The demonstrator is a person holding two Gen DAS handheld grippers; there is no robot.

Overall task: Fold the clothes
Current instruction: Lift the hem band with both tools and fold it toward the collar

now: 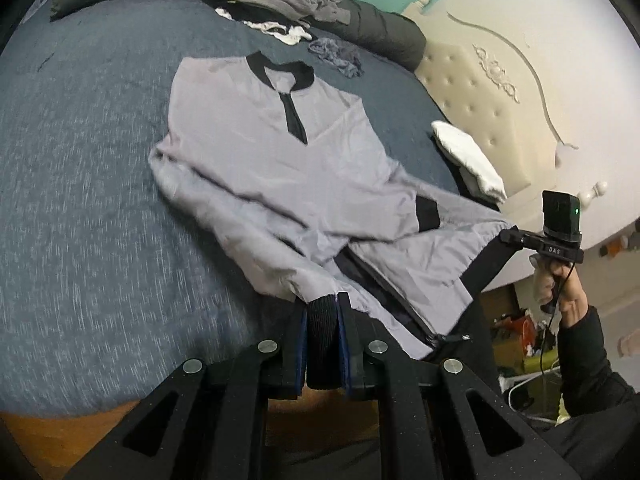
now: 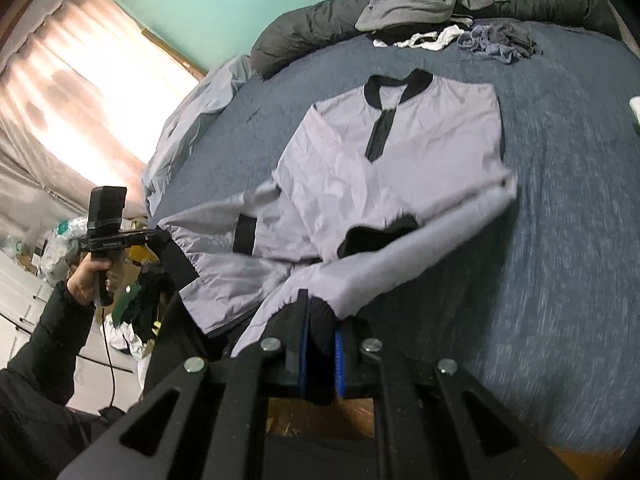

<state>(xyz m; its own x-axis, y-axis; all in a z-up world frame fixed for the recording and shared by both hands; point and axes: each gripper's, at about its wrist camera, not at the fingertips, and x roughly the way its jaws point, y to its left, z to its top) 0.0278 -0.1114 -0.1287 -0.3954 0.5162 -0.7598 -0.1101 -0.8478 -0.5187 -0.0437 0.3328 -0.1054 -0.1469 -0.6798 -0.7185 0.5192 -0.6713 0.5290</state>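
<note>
The left gripper [image 1: 325, 306] is clamped on a black ribbed cuff [image 1: 322, 312] at the end of one sleeve of the grey jacket [image 1: 256, 136]; blue pads show on the inner faces of both fingers. The right gripper [image 2: 320, 312] is likewise closed on the other black cuff [image 2: 320, 316], with the grey sleeve [image 2: 400, 256] running away from it toward the shoulder.

The jacket lies front-up on the bed [image 1: 80, 160], collar [image 1: 280, 70] pointing away from both grippers, black zip placket [image 1: 294, 120] below the collar. Its lower hem hangs over the near edge of the bed.

The left wrist view alone shows a cream tufted headboard [image 1: 480, 100], a folded white item [image 1: 468, 156] on the bed beside it, the open zipper [image 1: 384, 284] of the lower front, and the right hand [image 1: 568, 292] gripping its handle. The right wrist view alone shows a bright curtained window [image 2: 80, 100], a teal wall [image 2: 224, 0] and the left hand [image 2: 90, 280] on its handle.

Both views show a heap of grey clothing [image 2: 420, 8] and a dark duvet [image 2: 312, 28] along the far side of the bed.
</note>
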